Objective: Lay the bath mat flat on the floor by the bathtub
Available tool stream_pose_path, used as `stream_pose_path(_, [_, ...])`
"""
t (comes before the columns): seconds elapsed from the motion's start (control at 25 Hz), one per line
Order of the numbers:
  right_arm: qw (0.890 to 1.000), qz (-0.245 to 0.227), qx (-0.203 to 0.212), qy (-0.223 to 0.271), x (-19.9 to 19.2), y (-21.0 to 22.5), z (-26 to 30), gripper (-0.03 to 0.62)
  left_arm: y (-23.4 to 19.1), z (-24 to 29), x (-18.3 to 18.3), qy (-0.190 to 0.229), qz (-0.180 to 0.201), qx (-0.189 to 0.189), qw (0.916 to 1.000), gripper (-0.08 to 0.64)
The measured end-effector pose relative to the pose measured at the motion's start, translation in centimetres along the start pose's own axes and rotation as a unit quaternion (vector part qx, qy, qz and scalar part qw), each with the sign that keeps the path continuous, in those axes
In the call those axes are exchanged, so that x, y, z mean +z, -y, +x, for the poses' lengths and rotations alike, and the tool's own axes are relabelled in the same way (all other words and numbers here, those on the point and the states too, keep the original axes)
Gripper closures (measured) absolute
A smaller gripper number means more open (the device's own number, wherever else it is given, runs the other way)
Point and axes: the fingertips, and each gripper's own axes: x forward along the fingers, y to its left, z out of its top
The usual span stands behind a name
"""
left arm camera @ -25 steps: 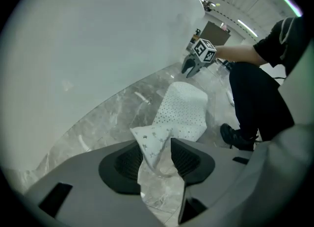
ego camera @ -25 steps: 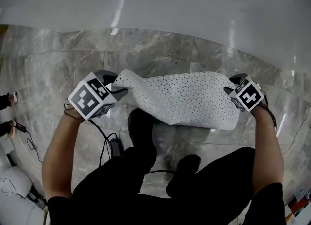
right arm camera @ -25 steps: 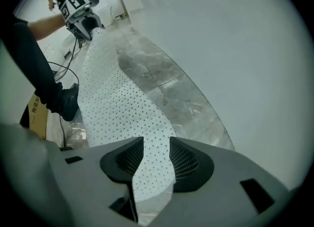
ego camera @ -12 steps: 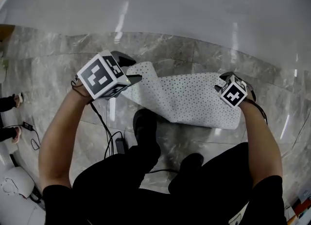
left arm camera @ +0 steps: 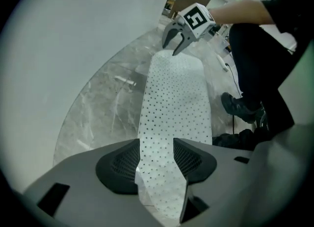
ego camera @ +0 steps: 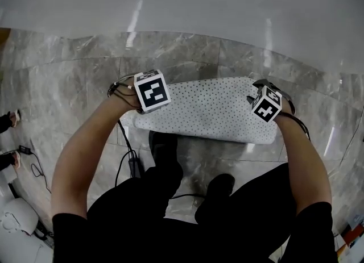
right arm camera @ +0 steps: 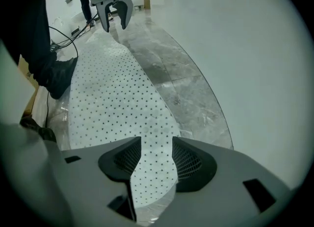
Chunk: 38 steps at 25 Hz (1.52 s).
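The white dotted bath mat (ego camera: 210,108) lies stretched out on the marble floor (ego camera: 68,86), along the white bathtub wall (ego camera: 182,6). My left gripper (ego camera: 149,94) points down over the mat's left end. In the left gripper view its jaws (left arm camera: 156,157) have just been opening, and the mat's end (left arm camera: 162,187) sits loosely in the gap. My right gripper (ego camera: 266,101) points down at the right end. Its jaws (right arm camera: 156,155) have also been opening, with the mat (right arm camera: 113,103) between them. Each gripper shows in the other's view, the right gripper (left arm camera: 172,46) and the left gripper (right arm camera: 114,20), both with spread jaws.
The person's dark shoes (ego camera: 162,145) (ego camera: 219,185) stand just behind the mat. A black cable with an adaptor (ego camera: 135,168) trails on the floor to the left of them. Another person's feet (ego camera: 5,120) show at the left edge, and a white object (ego camera: 17,222) sits at the bottom left.
Both grippers have come down to the floor with the mat. The left end, raised and bunched before, now lies spread flat. The left gripper swung right and rolled.
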Motion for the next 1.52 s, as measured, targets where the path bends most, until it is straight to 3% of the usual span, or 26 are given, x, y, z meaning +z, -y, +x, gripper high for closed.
stream_pose_path(0.24, [1.000, 0.029, 0.005, -0.008, -3.5, -0.3, 1.1, 0.373, -0.1, 3.4, -1.3, -0.011, -0.023, 0.010, 0.9996, 0.321])
stream_pose_path(0.36, [0.999, 0.051, 0.004, 0.001, -3.4, 0.3, 1.4, 0.359, -1.4, 4.9, -1.7, -0.010, -0.033, 0.036, 0.9988, 0.308])
stream_pose_path(0.52, [0.999, 0.035, 0.005, 0.010, -2.6, -0.2, 1.9, 0.348, -1.5, 7.3, -2.0, 0.000, -0.040, 0.048, 0.9981, 0.296])
stream_pose_path(0.68, [1.000, 0.008, 0.010, 0.004, -2.7, -0.8, 2.5, 0.345, -0.7, 9.4, -2.5, -0.016, -0.019, 0.047, 0.9986, 0.286])
stream_pose_path(1.08, [0.999, 0.038, -0.003, 0.009, -3.4, 1.4, 4.3, 0.304, -1.1, 9.9, -2.4, 0.006, -0.008, 0.087, 0.9962, 0.273])
stream_pose_path(1.24, [1.000, 0.016, 0.001, 0.010, -2.8, 1.4, 5.0, 0.295, -1.6, 9.5, -2.5, 0.023, -0.020, 0.112, 0.9932, 0.244])
stream_pose_path(1.4, [0.999, 0.021, 0.029, 0.009, -2.8, 1.7, 5.6, 0.264, -1.5, 10.0, -3.1, 0.040, -0.066, 0.081, 0.9937, 0.245])
stream_pose_path(1.52, [0.998, 0.041, 0.052, 0.021, -2.9, 2.1, 5.9, 0.238, -1.8, 10.1, -3.1, 0.028, -0.064, 0.071, 0.9951, 0.245])
